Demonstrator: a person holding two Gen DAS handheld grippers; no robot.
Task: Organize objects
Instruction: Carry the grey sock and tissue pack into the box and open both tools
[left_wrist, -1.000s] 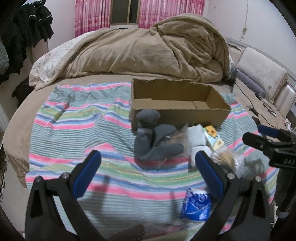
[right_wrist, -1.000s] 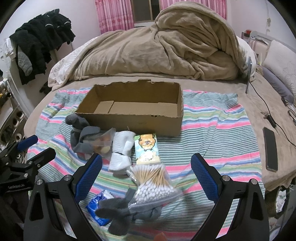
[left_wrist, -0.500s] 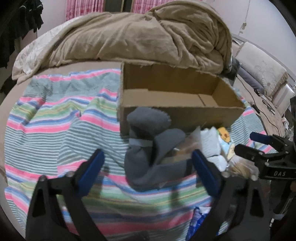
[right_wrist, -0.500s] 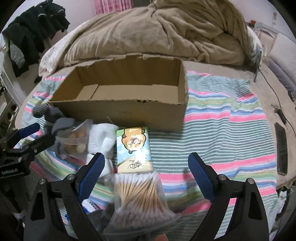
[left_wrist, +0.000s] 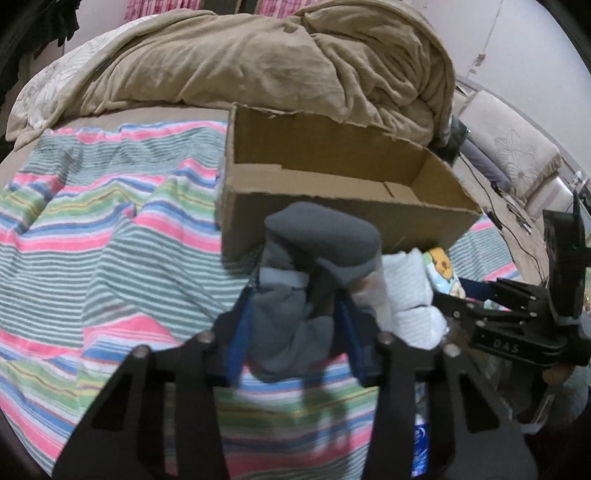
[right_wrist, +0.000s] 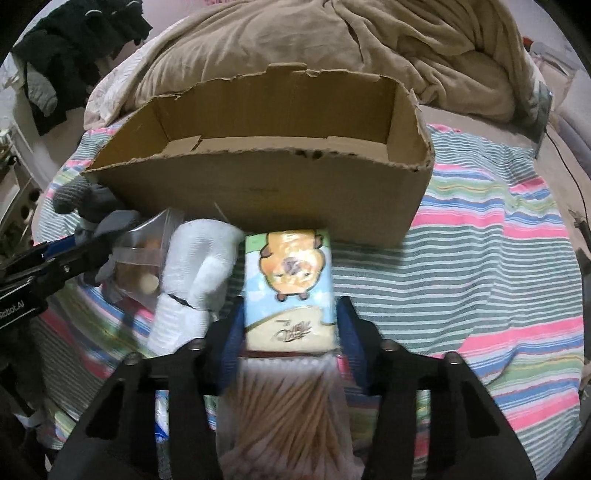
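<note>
The left gripper (left_wrist: 293, 332) reaches forward low over the striped blanket (left_wrist: 103, 236), its two blue fingers (left_wrist: 236, 332) drawn in narrow and pressed against either side of a bundle of grey socks (left_wrist: 314, 266). The socks stand between the pads, their rounded top rising above the fingertips and just in front of the near wall of the cardboard box (left_wrist: 332, 210). To the right of the socks lies a folded white cloth (left_wrist: 410, 291), touching them, and beyond it a corner of the tissue pack (left_wrist: 441, 266) shows.

The right gripper (right_wrist: 290, 332) also points toward the box, held level and close to the blanket (right_wrist: 480, 258). Its blue fingers (right_wrist: 347, 332) are narrowed on the near end of the tissue pack (right_wrist: 290, 280), one pad on each long side; the pack, printed with a cartoon bear, lies flat with its far end just before the front wall of the box (right_wrist: 258, 184). Under the gripper, nearest the camera, lies a clear bag of cotton swabs (right_wrist: 288, 410), its far end touching the pack. Left of the pack is the white cloth (right_wrist: 195, 277), then a small clear bag (right_wrist: 140, 258) with something brownish in it, then the grey socks (right_wrist: 88, 203) with the left gripper (right_wrist: 55, 266) on them.

The box sits open on the blanket, and a rumpled tan duvet (left_wrist: 280, 62) is heaped behind it.
</note>
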